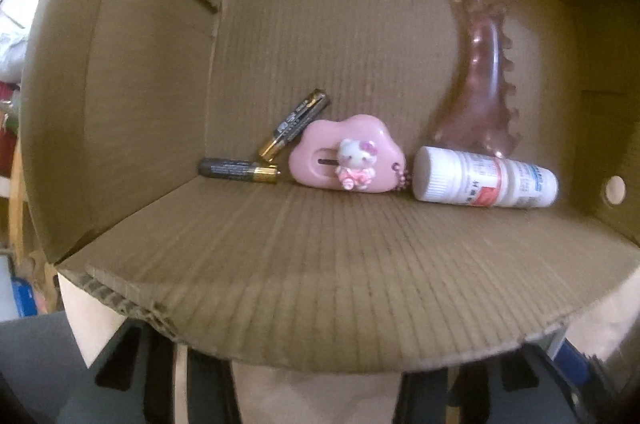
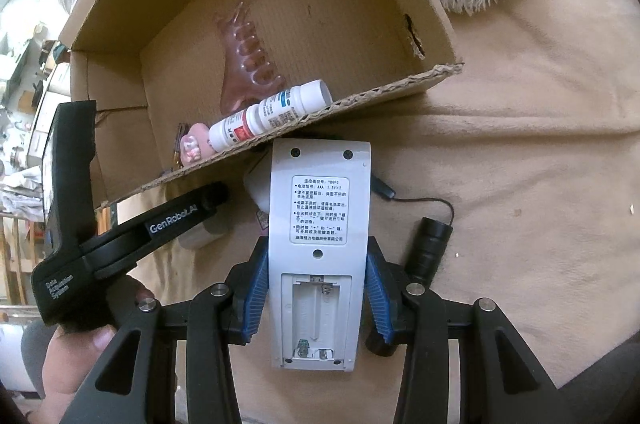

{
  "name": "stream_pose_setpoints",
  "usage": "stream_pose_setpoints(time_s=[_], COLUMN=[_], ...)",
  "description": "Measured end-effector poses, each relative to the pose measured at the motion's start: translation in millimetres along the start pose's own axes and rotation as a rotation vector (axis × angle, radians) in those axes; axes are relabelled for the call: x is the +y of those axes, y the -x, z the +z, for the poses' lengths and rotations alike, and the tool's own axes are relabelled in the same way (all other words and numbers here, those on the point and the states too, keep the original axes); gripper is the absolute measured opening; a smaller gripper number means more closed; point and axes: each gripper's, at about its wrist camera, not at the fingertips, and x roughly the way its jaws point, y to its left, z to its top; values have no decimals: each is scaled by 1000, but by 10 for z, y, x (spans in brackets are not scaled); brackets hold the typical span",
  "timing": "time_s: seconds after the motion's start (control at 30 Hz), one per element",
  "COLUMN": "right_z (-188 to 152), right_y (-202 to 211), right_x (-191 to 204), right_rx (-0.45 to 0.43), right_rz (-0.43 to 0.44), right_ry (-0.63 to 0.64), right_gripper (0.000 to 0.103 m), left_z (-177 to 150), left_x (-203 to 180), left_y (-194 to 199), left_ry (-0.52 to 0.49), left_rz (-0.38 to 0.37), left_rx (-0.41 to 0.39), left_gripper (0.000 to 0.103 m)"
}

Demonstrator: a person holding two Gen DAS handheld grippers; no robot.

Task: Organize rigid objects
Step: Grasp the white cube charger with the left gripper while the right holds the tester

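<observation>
My right claw (image 2: 316,288) pinches a white remote (image 2: 318,248), back up with its battery bay uncovered, just outside the cardboard box (image 2: 424,23); a black flashlight (image 2: 428,248) lies beside it on the tan cloth (image 2: 520,143). My left claw (image 2: 208,199) hangs by the box's near wall, and I cannot tell its spread. The box holds two batteries (image 1: 240,169), a pink charm (image 1: 344,153), a pill bottle (image 1: 484,179) and a hair clip (image 1: 480,79).

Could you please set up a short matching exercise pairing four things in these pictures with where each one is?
Things:
1. batteries
2. remote
3. pill bottle
4. torch

Places:
A. between the right gripper's jaws
B. in the box, left of the pink charm
C. on the beige cloth, outside the box
D. in the box, lying in front of the hair claw

Pairs: 1-B, 2-A, 3-D, 4-C
</observation>
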Motion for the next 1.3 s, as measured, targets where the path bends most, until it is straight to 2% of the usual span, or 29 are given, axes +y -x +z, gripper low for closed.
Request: stream_pose_setpoints(time_s=[0.37,0.73,0.8,1.0,1.1,1.3], right_z=[14,-79,-101,-243,-326,-486], right_y=[23,-37,-69,-48,58,413], right_x=[40,101,112,159,192,273], right_rx=[0,6,12,5,-19,-119], right_rz=[16,-47,-55,-37,-21,-11], right_ry=[2,55,56,58,62,98], right_gripper=[46,46,46,46,46,46], left_z=[-247,-552,-656,-980,-1012,-1089], left_x=[282,868,1003,1081,1023,1010], left_y=[201,384,433,689,827,1222], left_ry=[4,42,55,64,58,50], left_rz=[5,7,-5,-9,-9,-32], left_rx=[2,-45,-56,-90,-125,-217], left_gripper=[37,37,37,37,37,37])
